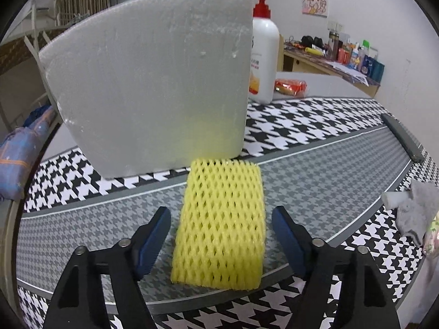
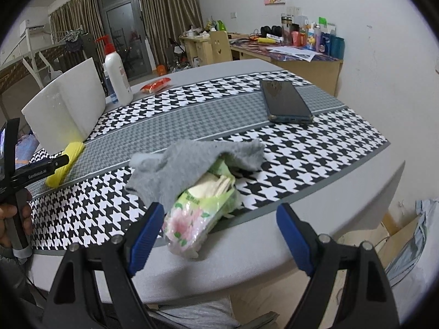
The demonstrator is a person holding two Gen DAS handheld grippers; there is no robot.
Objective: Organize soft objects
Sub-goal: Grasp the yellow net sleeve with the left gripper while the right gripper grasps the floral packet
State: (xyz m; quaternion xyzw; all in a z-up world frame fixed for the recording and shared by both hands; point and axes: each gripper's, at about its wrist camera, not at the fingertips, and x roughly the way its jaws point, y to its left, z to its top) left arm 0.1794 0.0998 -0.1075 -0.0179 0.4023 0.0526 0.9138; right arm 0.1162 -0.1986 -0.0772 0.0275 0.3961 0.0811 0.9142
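A yellow foam net sleeve (image 1: 221, 226) lies flat on the houndstooth table runner, its far end touching a white foam block (image 1: 153, 79). My left gripper (image 1: 221, 219) is open, its fingers on either side of the sleeve's near half. In the right wrist view the sleeve (image 2: 64, 163) and block (image 2: 67, 100) sit at the left. A grey cloth (image 2: 189, 168) is draped over an open floral tissue pack (image 2: 197, 213). My right gripper (image 2: 216, 219) is open just in front of the pack, apart from it.
A white pump bottle (image 2: 116, 75) and a red snack packet (image 2: 155, 85) stand behind the block. A dark phone (image 2: 285, 101) lies at the far right of the runner (image 2: 288, 153). The table edge (image 2: 315, 249) is close to my right gripper. A cluttered desk (image 2: 296, 49) stands behind.
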